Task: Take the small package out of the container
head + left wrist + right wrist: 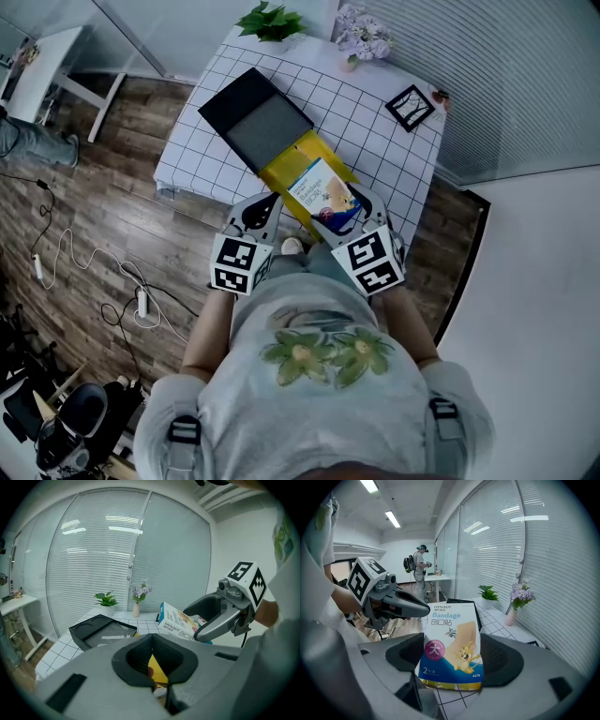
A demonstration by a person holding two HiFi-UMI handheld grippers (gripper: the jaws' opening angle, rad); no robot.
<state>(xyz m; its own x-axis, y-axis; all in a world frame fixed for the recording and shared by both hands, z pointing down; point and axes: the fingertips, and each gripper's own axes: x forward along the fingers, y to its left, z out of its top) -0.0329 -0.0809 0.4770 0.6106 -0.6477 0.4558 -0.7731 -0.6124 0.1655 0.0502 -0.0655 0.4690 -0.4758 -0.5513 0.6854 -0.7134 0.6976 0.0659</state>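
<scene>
While the right claw (452, 659) is clamped on the lower edge of the small white-and-blue cardboard bandage package (452, 634), holding it tilted up over the near end of the flat yellow plastic mailer bag (284, 169), the left claw (158, 676) is pinched shut on that bag's near rim. Behind the bag, touching its far end, an open black rectangular box (256, 117) lies on the white grid-patterned counter (370, 131). Along the far edge stand a green potted plant (270, 21), a vase of lilac flowers (361, 36) and a small black picture frame (410, 107).
</scene>
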